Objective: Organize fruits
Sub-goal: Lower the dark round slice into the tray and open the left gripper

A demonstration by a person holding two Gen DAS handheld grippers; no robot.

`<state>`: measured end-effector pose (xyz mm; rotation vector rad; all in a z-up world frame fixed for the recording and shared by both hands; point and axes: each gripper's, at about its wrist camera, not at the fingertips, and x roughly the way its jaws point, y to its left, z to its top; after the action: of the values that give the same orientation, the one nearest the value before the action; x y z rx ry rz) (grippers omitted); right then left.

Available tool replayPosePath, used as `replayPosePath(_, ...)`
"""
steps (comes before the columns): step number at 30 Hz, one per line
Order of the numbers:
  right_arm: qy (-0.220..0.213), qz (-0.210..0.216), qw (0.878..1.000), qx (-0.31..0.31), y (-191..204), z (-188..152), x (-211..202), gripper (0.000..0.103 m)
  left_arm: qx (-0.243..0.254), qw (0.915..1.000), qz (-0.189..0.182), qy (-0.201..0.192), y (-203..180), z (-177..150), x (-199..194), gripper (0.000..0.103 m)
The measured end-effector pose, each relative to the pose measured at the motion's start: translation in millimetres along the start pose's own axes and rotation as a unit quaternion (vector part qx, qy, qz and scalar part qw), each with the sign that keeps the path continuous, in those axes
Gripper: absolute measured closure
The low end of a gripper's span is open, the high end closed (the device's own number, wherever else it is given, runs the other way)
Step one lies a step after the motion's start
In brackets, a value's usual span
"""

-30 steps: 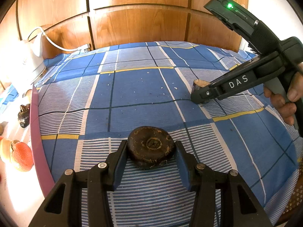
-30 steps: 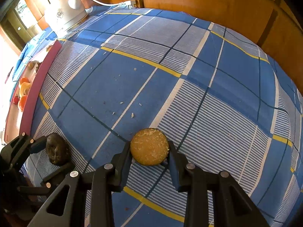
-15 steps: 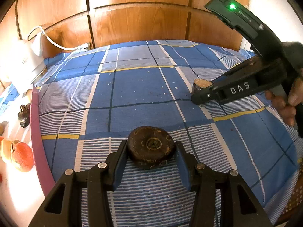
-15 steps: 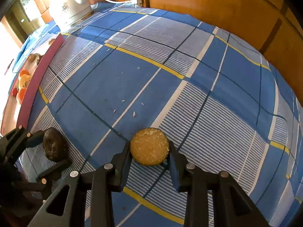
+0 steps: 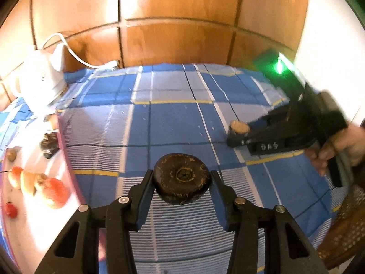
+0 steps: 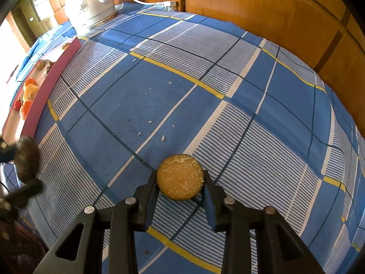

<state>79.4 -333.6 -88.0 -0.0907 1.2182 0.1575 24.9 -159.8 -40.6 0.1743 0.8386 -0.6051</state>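
My left gripper [image 5: 181, 180] is clamped on a dark brown fruit half [image 5: 181, 178], stem end toward the lens, prob. bound for the tray. The right gripper [image 6: 180, 181] grips the other half [image 6: 180, 176], yellow cut face toward the camera; it sits at 3 o'clock in the left view, low over the checked cloth [image 6: 205, 91]. At 9 o'clock the pink-rimmed tray [image 5: 68, 166] already holds oranges [image 5: 54, 191], a small red fruit [image 5: 11, 209] and some brown pieces, so fruit is sorted there.
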Motion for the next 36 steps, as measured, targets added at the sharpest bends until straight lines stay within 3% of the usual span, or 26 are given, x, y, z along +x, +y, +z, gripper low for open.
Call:
replayPosePath(4,-0.002,-0.005,1.000,-0.003,4.4,-4.3,-1.9,0.067,-0.049,0.9987,0.001,-0.014,32.0,3.4,-27.5,0.055)
replayPosePath(8,-0.003,-0.010,1.000,-0.003,10.6,-5.7,-0.8,0.067,-0.127,0.9913,0.027,-0.019,86.8,-4.7,-53.5,0.055)
replayPosePath(14,-0.002,-0.016,1.000,0.001,14.1,-5.6,-0.7,0.067,-0.238,0.9675,0.085,0.013,173.1,-40.4,-67.4,0.055)
replayPosePath(17,-0.003,-0.016,1.000,0.001,14.8,-6.2,1.2,0.067,-0.275,0.9560,0.096,0.035,200.8,-48.7,-62.0,0.055)
replayPosePath(21,-0.003,-0.017,1.000,0.001,14.5,-6.3,2.1,0.067,-0.287,0.9484,0.115,0.071,220.6,-50.7,-38.8,0.055)
replayPosePath(25,-0.003,-0.017,1.000,0.001,13.8,-6.1,2.4,0.067,-0.274,0.9476,0.140,0.086,230.3,-42.3,-21.4,0.055)
replayPosePath(36,-0.003,-0.017,1.000,-0.002,12.1,-3.4,1.2,0.067,-0.265,0.9457,0.177,0.063,246.2,-22.3,-8.4,0.053)
